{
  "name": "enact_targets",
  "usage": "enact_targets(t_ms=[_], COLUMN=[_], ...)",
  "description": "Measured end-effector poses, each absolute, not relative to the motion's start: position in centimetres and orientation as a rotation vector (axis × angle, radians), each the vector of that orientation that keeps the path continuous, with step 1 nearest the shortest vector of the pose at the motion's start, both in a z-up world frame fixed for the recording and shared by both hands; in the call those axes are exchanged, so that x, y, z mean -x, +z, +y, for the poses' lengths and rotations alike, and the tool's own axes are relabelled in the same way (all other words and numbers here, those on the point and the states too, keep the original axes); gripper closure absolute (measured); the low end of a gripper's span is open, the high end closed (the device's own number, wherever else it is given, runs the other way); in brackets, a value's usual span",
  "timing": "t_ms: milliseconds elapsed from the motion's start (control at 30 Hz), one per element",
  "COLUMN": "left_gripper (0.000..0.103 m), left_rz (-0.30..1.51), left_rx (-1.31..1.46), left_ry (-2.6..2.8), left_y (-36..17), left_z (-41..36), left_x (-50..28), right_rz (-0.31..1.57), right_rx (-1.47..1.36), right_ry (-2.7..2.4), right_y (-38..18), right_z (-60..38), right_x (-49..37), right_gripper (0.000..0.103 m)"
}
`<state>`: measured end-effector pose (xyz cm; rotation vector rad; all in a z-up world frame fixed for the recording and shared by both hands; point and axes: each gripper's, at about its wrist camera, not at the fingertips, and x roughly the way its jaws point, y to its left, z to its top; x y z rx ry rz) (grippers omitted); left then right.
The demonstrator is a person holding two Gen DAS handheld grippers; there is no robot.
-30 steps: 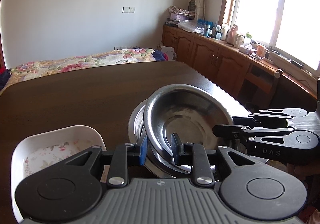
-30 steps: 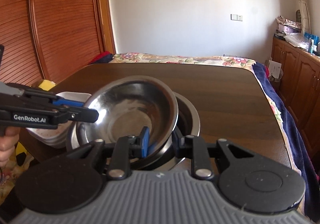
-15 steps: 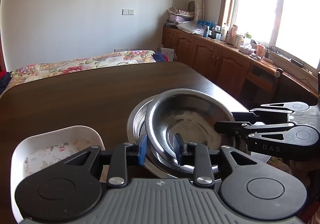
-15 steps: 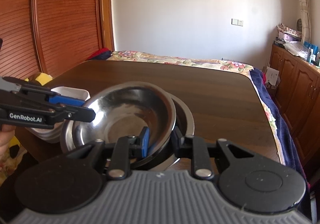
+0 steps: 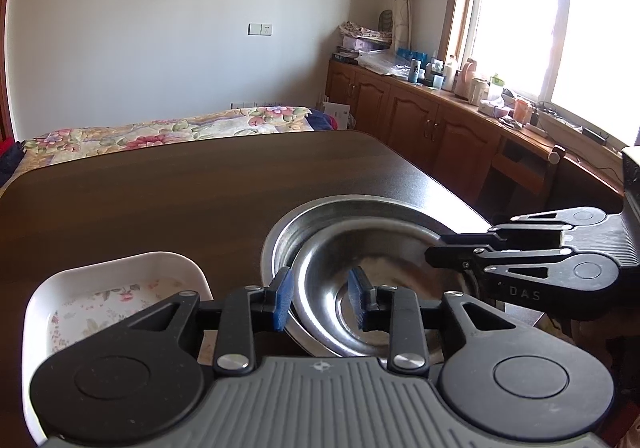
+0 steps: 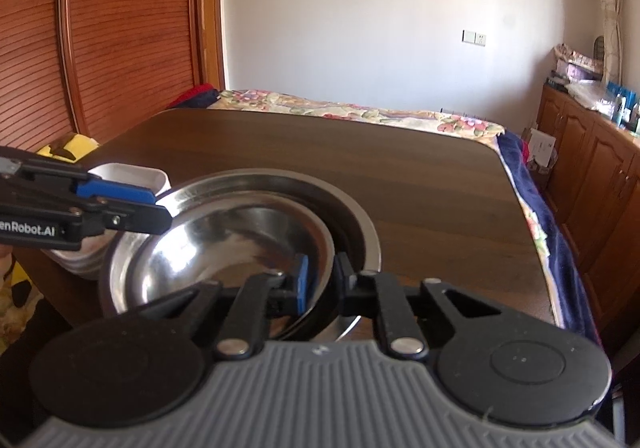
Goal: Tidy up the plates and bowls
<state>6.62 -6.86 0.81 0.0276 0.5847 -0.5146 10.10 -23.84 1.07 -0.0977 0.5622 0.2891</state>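
Bowl (image 5: 360, 268) now lower in basin (image 5: 288, 232), L claw (image 5: 320, 298) released, R claw (image 6: 320, 278) pinching rim.

Daylight pours in through the window (image 5: 560, 28), which is blown out to white. It lays a pale sheen on the desk (image 5: 424, 184) and bright glare inside the steel bowl (image 6: 180, 248). Fisheye distortion bends walls and edges. The right wrist view is slightly soft; corners darken.
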Motion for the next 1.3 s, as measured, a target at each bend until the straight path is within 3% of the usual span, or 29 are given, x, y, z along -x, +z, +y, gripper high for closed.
enact_targets(t_ms=[200,467,500,567,600,1000,1300], left_gripper=[0.061,0.040,0.036,0.032,0.030,0.030,0.039], left_rz=[0.568,0.489,0.480,0.467,0.462,0.459,0.485], left_rx=[-0.017,-0.021,-0.021,-0.030,-0.035,-0.022,-0.015], left_ry=[-0.511,-0.474,-0.469,-0.461,-0.455,-0.426,-0.434], left_y=[0.9,1.4,1.3,1.0,0.8,-1.0,-1.7], left_z=[-6.7,-6.8,-6.8,-6.7,-6.8,-7.2,-7.5], left_x=[-6.3,-5.1,-5.0,-4.9,-4.8,-4.7,-4.6], right_rz=[0.524,0.389,0.371,0.335,0.320,0.356,0.360], right_rx=[0.077,0.022,0.019,0.008,0.000,-0.071,-0.102], right_ry=[0.295,0.266,0.260,0.245,0.235,0.206,0.205], right_y=[0.8,1.2,1.1,0.9,0.8,-1.7,-2.3], right_z=[-23.8,-24.6,-24.6,-24.8,-24.9,-25.1,-25.0], right_x=[-9.4,-7.6,-7.4,-7.2,-7.1,-7.6,-7.4], right_gripper=[0.087,0.085,0.083,0.056,0.051,0.048,0.048])
